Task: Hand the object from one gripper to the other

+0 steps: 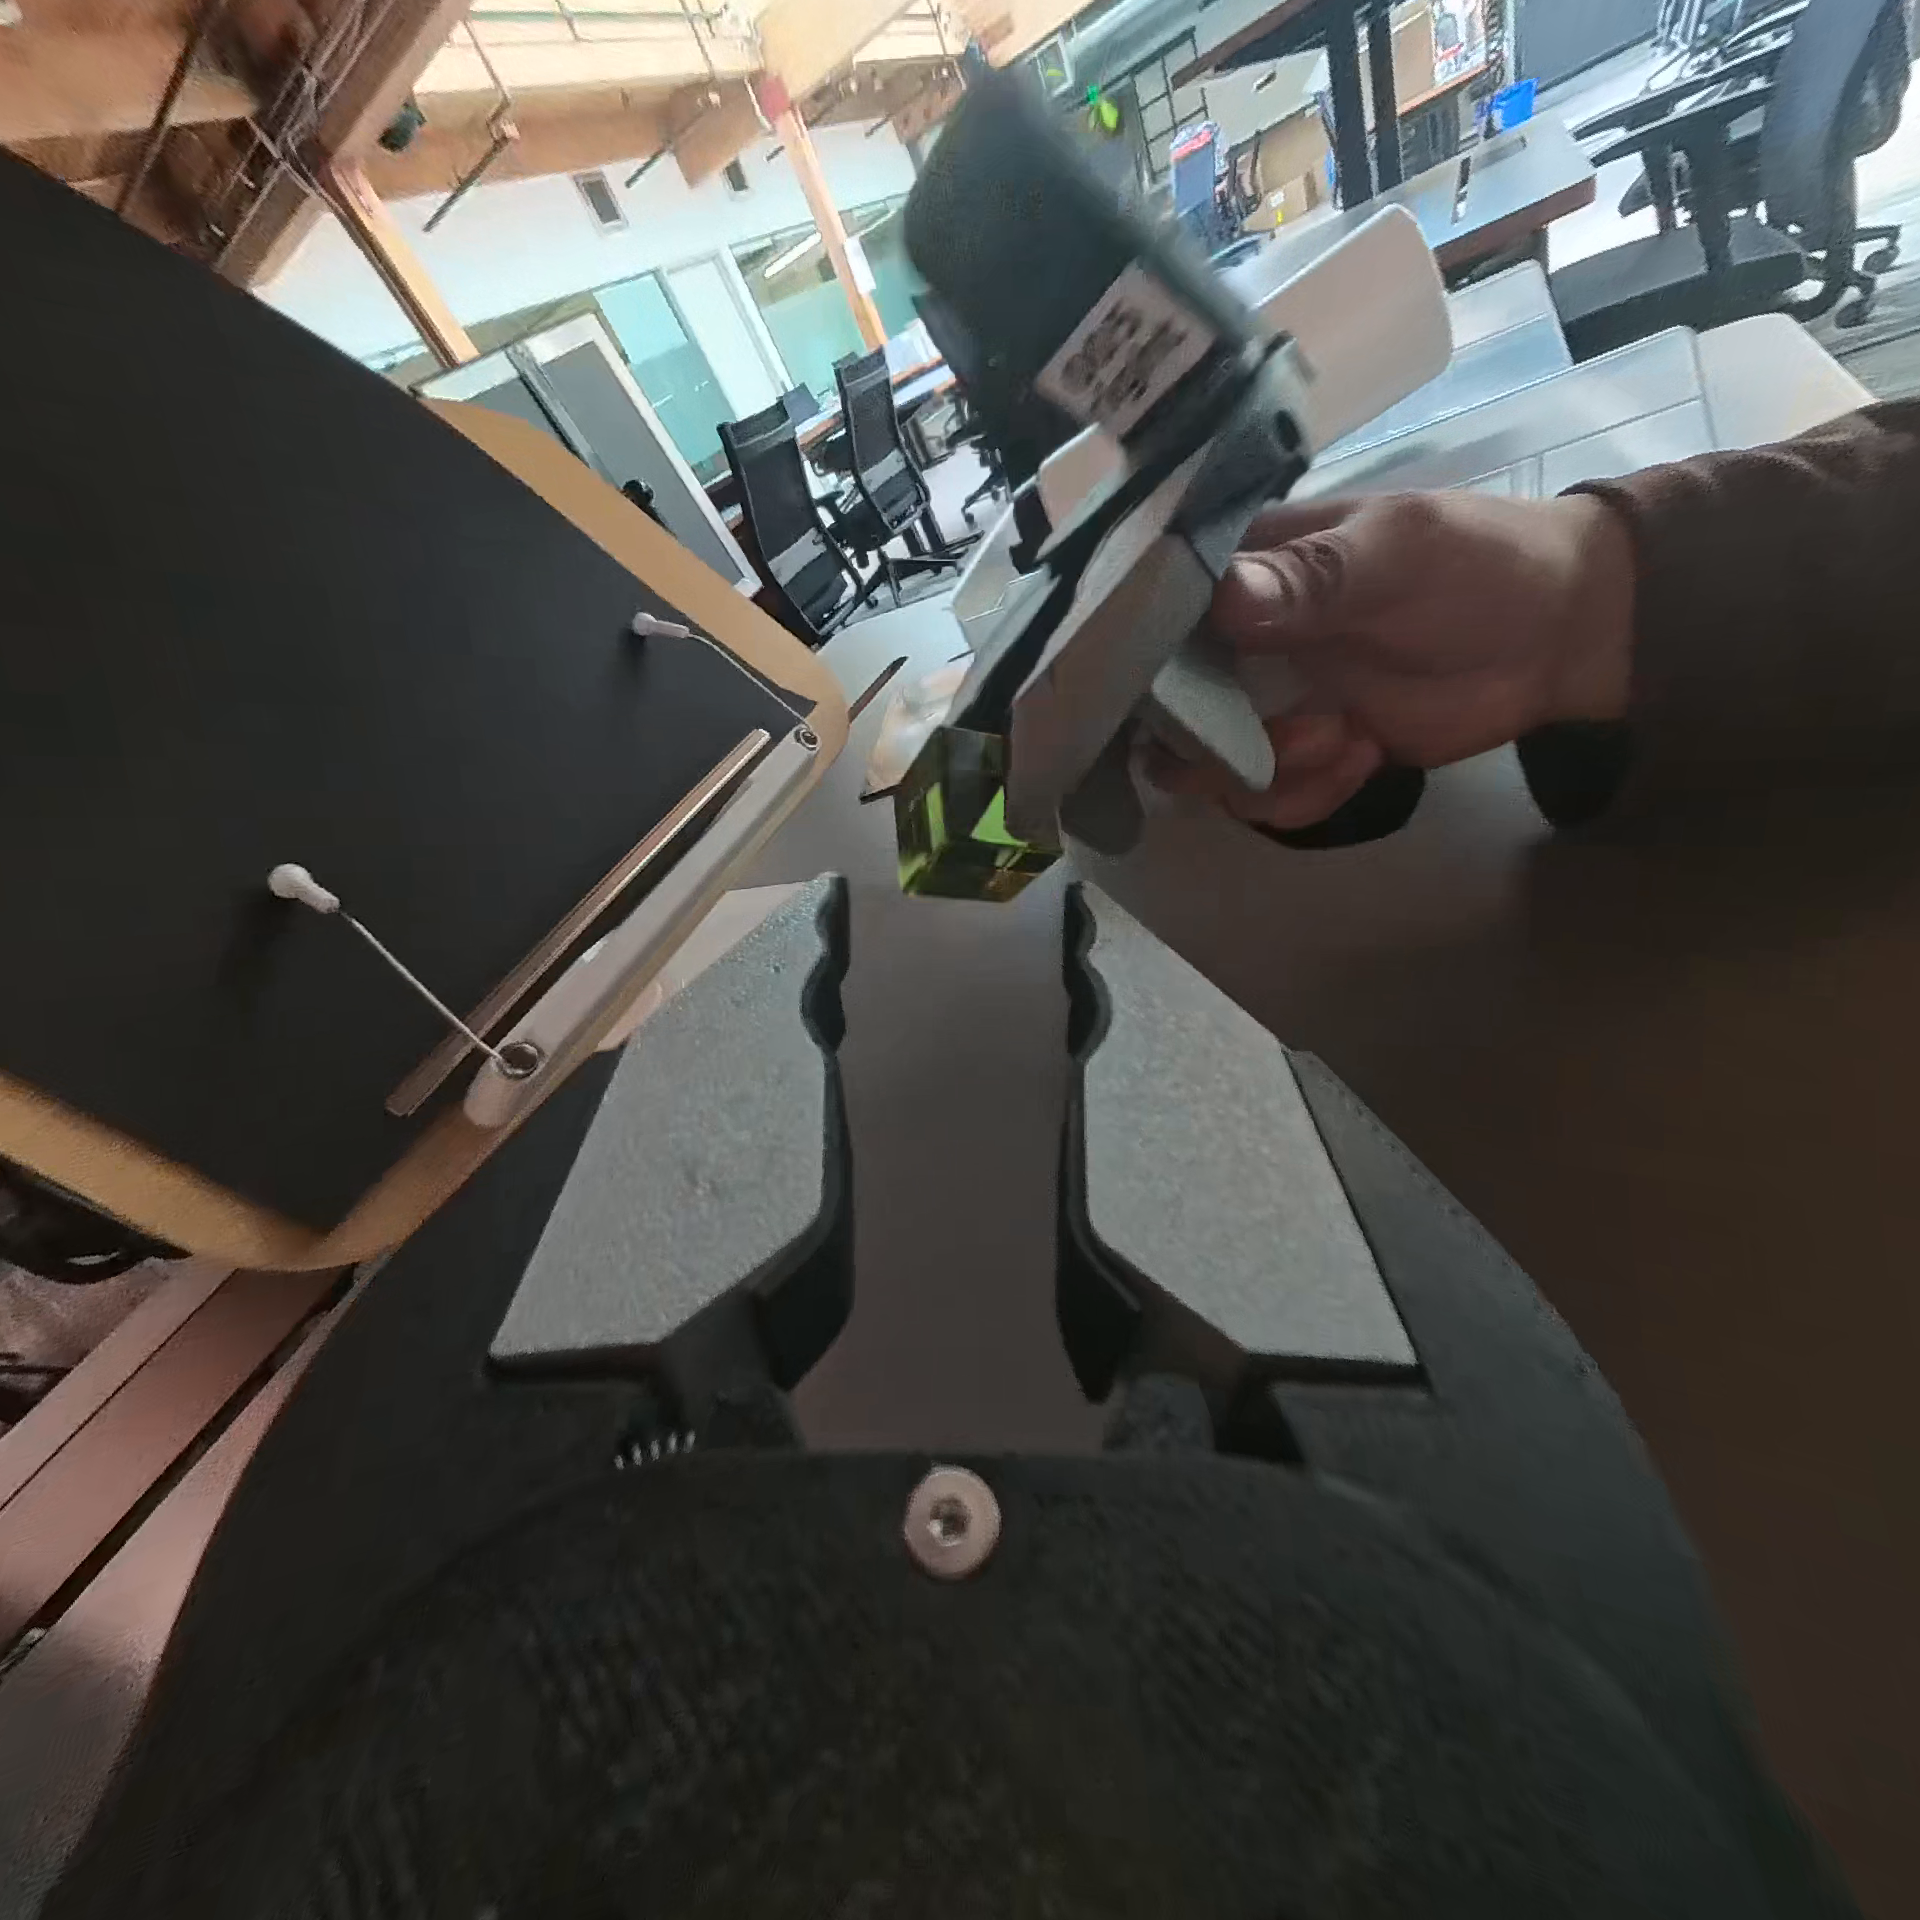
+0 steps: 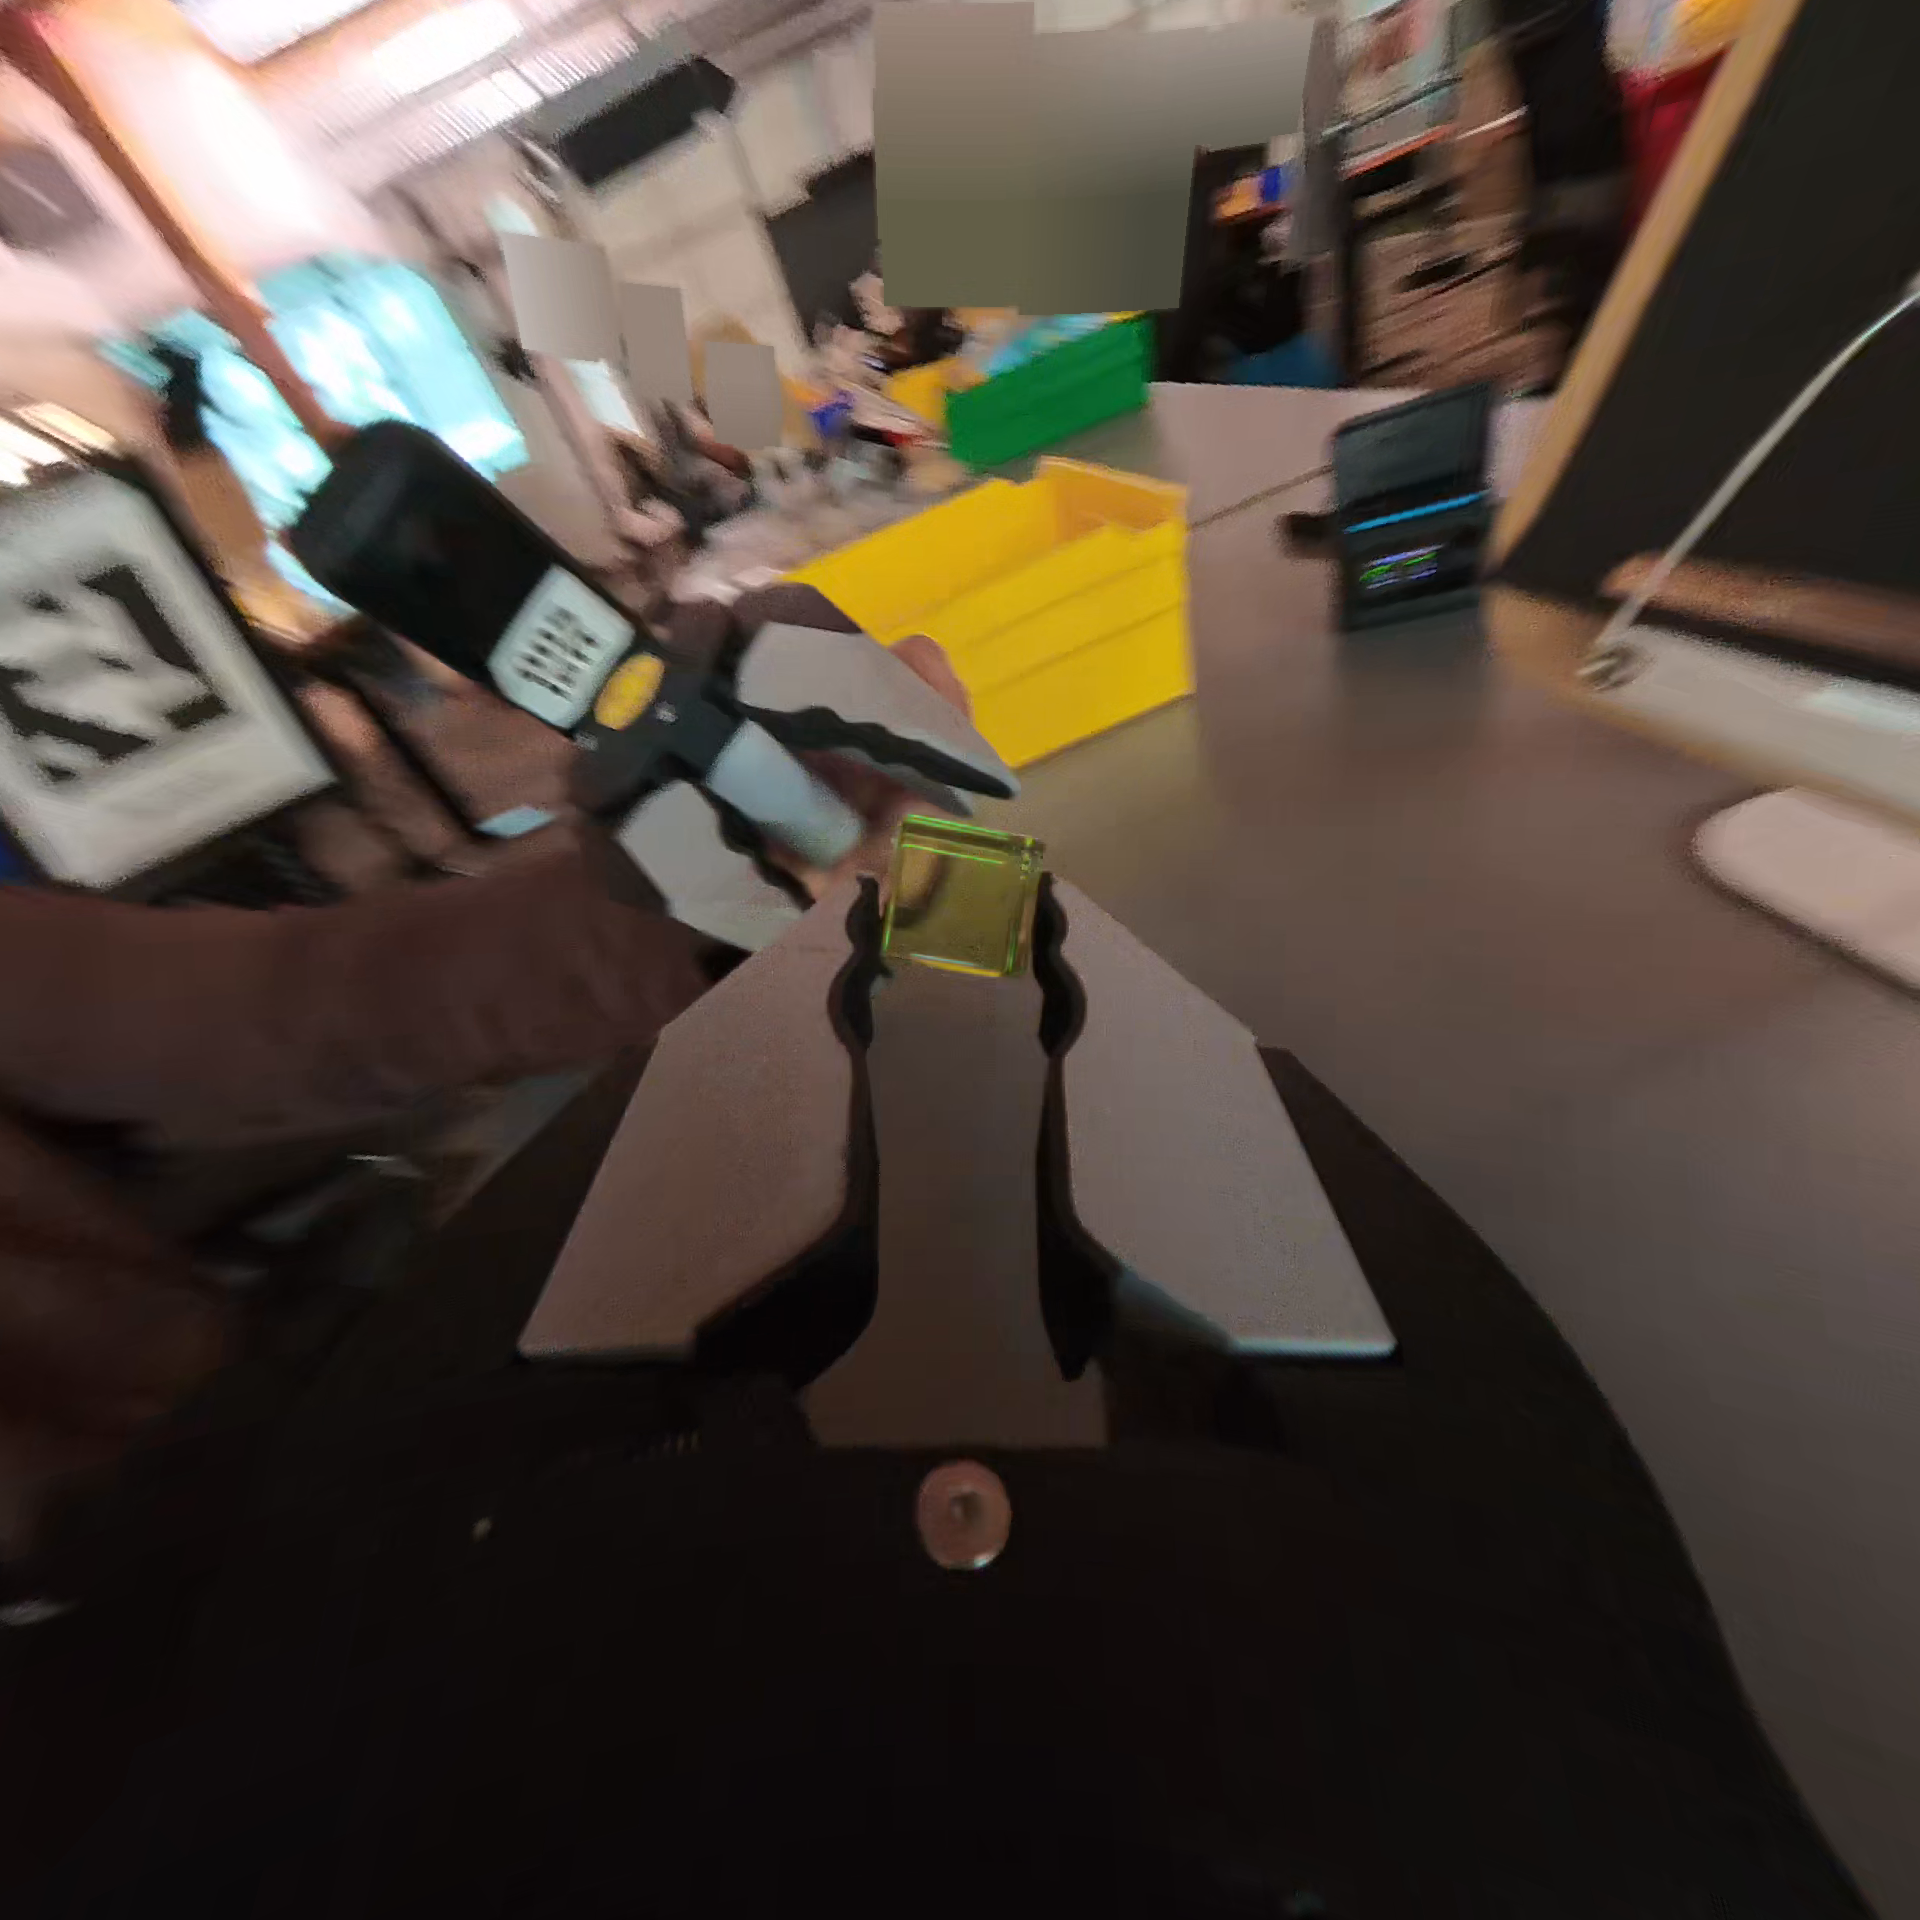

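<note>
Cube [image 2: 961, 906] gripped in right claw [image 2: 958, 920], left claw [image 1: 956, 914] open, yellow bin [image 2: 1039, 613] contents unclear.

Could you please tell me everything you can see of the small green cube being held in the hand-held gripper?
The green cube is small, translucent yellow-green, like tinted acrylic or glass, with glossy faces and bright edges. It is pinched at the fingertips of the right hand-held gripper, one finger on each of two opposite faces, and held in the air above the dark table. Most of it juts past the tips. The left hand-held gripper, open, sits just short of it, not touching.
</note>
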`<state>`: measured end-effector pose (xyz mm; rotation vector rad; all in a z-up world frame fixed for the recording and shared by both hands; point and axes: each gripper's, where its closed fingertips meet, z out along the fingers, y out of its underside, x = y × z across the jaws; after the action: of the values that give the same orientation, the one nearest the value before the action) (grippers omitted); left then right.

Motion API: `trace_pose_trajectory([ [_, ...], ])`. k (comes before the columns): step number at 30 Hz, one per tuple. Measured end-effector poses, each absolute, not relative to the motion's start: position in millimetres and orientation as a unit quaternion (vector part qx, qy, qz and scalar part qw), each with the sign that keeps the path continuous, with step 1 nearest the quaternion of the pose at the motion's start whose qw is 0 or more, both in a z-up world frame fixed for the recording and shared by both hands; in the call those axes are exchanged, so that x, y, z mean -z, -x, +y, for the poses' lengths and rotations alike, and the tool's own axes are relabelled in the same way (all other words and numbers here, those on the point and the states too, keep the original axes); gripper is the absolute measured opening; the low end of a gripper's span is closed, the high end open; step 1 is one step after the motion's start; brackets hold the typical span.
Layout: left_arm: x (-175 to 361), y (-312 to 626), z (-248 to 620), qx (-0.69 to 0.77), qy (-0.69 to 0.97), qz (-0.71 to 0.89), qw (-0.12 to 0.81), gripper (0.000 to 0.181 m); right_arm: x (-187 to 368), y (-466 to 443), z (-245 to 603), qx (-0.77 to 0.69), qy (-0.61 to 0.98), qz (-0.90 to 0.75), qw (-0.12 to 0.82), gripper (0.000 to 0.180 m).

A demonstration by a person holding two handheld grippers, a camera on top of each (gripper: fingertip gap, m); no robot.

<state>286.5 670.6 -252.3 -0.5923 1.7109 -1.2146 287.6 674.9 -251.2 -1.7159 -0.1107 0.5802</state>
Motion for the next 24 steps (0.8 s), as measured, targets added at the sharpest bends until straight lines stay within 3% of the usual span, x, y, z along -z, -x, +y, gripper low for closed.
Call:
trace_pose_trajectory([
  [3,261,-287,671,0.499,0.258,0.708,0.428,0.044,248,-299,675,-0.091,0.765,-0.084,0.632,0.027],
  [5,267,-284,666,0.537,0.287,0.710,0.353,0.040,243,-302,673,0.011,0.760,-0.119,0.638,0.026],
  [8,261,-282,666,0.626,0.347,0.663,0.220,0.052,244,-298,670,0.164,0.745,-0.204,0.613,0.026],
  [12,259,-284,671,0.677,0.394,0.611,0.116,0.062,251,-286,676,0.287,0.709,-0.284,0.578,0.027],
  [16,258,-281,663,0.689,0.390,0.604,0.090,0.058,263,-277,681,0.350,0.688,-0.334,0.541,0.026],
  [19,266,-279,655,0.674,0.383,0.627,0.084,0.026,263,-274,682,0.356,0.688,-0.334,0.537,0.026],
  [24,267,-284,666,0.637,0.371,0.656,0.163,0.025,263,-277,680,0.293,0.715,-0.294,0.562,0.027],
])
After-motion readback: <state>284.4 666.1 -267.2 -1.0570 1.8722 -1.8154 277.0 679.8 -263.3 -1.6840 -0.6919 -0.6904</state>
